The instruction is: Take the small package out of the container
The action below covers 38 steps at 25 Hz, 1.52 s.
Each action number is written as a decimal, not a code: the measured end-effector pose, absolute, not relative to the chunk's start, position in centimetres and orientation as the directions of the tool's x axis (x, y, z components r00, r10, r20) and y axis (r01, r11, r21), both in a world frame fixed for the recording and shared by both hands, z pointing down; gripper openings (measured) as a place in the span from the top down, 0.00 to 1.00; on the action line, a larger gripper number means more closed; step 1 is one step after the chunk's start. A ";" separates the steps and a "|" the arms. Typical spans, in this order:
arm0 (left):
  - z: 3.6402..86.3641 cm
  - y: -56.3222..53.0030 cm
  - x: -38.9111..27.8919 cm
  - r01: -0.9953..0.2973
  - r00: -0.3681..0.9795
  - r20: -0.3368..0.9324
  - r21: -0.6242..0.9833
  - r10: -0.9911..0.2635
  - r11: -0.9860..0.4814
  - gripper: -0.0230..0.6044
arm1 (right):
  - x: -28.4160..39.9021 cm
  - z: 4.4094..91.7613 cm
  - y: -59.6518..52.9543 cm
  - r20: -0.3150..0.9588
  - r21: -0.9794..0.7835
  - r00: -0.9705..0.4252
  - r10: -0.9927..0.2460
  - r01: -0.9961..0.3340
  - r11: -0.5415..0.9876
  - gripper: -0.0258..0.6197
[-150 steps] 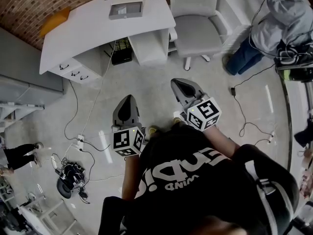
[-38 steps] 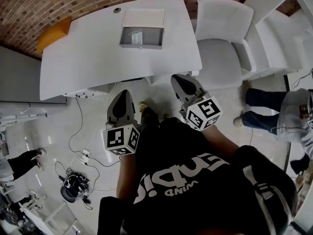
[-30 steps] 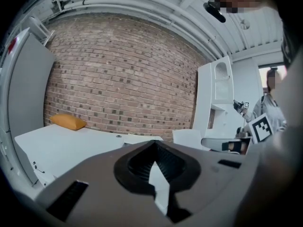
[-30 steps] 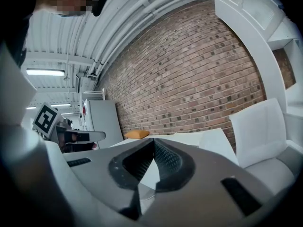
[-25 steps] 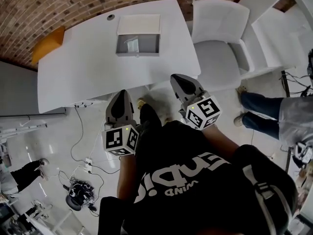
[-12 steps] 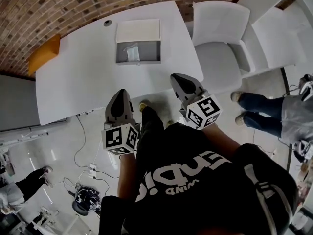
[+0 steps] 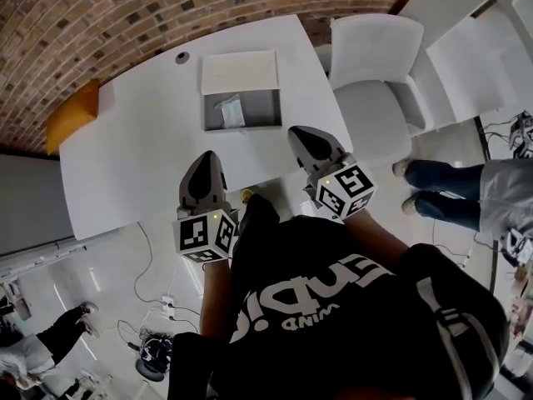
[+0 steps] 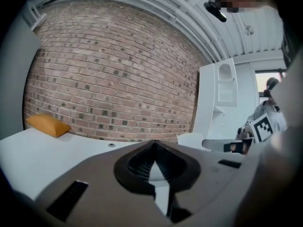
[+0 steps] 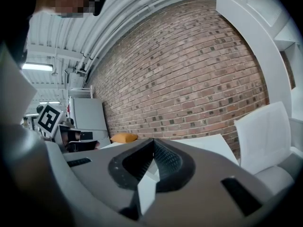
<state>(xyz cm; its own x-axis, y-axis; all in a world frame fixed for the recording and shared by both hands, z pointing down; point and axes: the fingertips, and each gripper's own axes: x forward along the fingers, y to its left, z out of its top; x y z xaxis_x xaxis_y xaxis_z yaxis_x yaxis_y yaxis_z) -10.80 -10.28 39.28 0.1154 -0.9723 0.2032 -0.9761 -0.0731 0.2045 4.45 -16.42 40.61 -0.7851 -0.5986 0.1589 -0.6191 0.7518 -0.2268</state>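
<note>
Grippers are held side by side in front of your chest, with both forearms bent and both noses pointing away from you, toward the desk. Your left gripper (image 7: 205, 167) shows over the near edge of the white desk (image 7: 133, 157). Your right gripper (image 7: 305, 142) is a little farther and to the right, near the desk's right corner. In each gripper view the two dark ribbed jaws meet at their tips, closed tight, with nothing between them. Each gripper carries one cube (image 7: 206, 234) with black and white square markers.

On the desk stands one grey container (image 7: 265, 108), a box with straight walls. Its flat white lid (image 7: 240, 72) is open toward the far side. The small package (image 7: 231, 112), one pale and crinkled packet, lies inside the left part of the container, well apart from both grippers. At the far left of the desk lies one orange cushion (image 7: 72, 115), soft and rounded. One white chair (image 7: 379, 82) with a smooth seat stands to the right of the desk. Behind the desk is a rough red brick wall (image 7: 125, 15).
</note>
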 end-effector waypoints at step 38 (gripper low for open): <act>40.0 -19.9 -16.7 -0.937 0.316 0.190 0.216 -0.929 -0.275 0.95 | -4.6 41.0 -23.4 0.168 -0.196 -0.713 -0.680 -0.701 0.686 0.96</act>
<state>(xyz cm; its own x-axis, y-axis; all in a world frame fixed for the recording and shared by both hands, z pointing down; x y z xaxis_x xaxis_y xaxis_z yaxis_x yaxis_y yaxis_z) -16.67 -19.88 40.04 0.3163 -0.9295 0.1900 -0.9370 -0.2748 0.2156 -4.59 -23.43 41.01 -0.7133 -0.6803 0.1684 -0.7007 0.6861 -0.1959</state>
